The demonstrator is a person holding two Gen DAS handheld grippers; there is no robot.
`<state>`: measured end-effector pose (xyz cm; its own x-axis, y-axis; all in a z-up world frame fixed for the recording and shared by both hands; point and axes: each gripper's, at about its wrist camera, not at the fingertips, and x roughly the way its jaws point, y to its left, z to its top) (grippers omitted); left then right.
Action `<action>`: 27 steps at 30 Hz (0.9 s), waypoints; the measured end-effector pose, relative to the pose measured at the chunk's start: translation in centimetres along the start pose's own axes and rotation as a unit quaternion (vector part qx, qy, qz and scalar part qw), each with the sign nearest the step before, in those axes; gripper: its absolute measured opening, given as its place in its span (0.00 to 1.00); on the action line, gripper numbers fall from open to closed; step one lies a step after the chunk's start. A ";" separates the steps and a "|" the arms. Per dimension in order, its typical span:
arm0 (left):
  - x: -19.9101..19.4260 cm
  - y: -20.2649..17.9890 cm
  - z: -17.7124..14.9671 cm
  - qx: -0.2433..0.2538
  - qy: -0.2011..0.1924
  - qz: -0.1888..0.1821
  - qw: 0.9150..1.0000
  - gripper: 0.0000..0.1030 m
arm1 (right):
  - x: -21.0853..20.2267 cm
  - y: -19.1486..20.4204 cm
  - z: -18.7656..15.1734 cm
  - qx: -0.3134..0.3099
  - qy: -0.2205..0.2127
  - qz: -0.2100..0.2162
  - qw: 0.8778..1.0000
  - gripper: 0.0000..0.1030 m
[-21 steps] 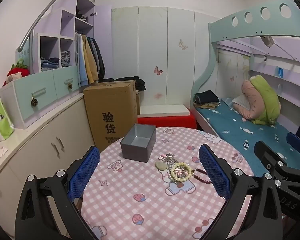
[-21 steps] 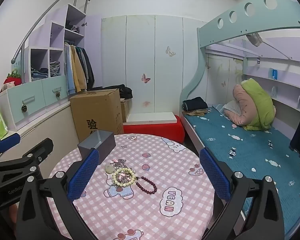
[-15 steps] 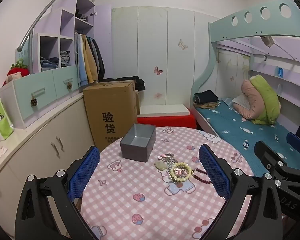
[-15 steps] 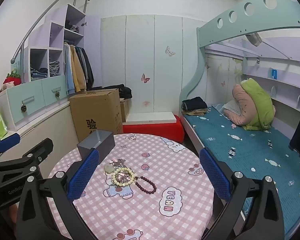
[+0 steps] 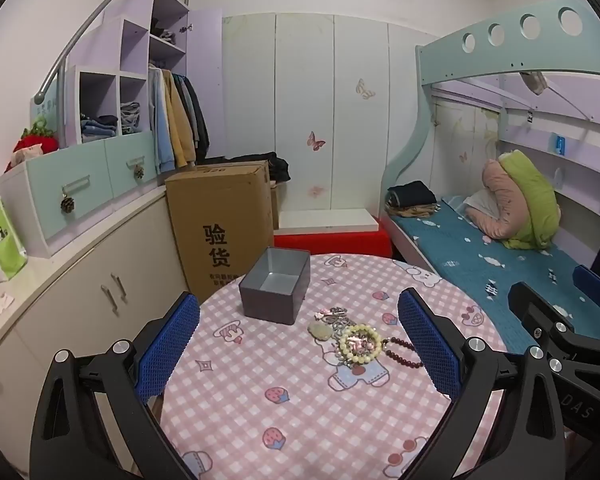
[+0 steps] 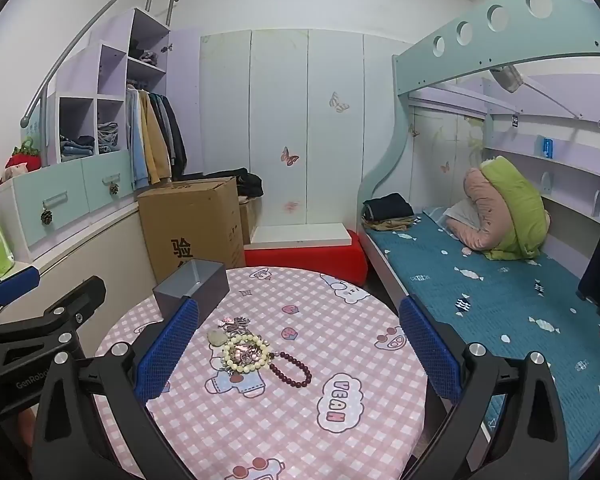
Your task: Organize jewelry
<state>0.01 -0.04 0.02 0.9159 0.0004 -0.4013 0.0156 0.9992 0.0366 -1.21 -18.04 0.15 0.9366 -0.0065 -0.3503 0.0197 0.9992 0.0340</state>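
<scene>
A long cabinet (image 5: 80, 280) ran down the left side of the room, and a cardboard box (image 5: 220, 224) stood on the floor just beyond the table's far left edge. The left gripper (image 5: 298, 344) hung over the near left edge of the round table (image 5: 260, 420), its blue pads (image 5: 168, 344) spread wide with nothing between them.

On the pink checked cloth, a grey box (image 5: 276, 286) sat open-topped near the far left edge; nothing could be seen inside it. Right of it and nearer the table's middle lay the jewelry, apart from the box: a small tangle of silver pieces (image 5: 334, 314), a pale stone (image 5: 320, 330) touching that tangle, a cream bead bracelet (image 5: 360, 342) over some pink and silver bits, and a dark red bead bracelet (image 6: 290, 368) touching the cream one on its right.

The right gripper (image 6: 298, 348) hovered over the near edge, right of the left one, its fingers likewise wide apart and holding nothing. In its own view the jewelry lay between its pads but well below and beyond them. A bed (image 6: 500, 300) with a teal cover stood past the table's right edge.
</scene>
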 end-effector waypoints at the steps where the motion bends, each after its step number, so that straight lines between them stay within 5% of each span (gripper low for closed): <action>1: 0.0 0.0 0.0 -0.001 0.000 0.000 1.000 0.94 | 0.0 0.0 0.0 0.000 0.000 0.000 1.000 0.94; 27: -0.1 0.1 0.1 -0.001 -0.003 0.000 1.000 0.94 | 0.4 0.0 -0.3 0.000 0.002 0.002 1.000 0.94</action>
<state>-0.07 0.03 0.15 0.9183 -0.0003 -0.3959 0.0149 0.9993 0.0340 -0.92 -18.07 -0.30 0.9353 -0.0026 -0.3539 0.0158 0.9993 0.0344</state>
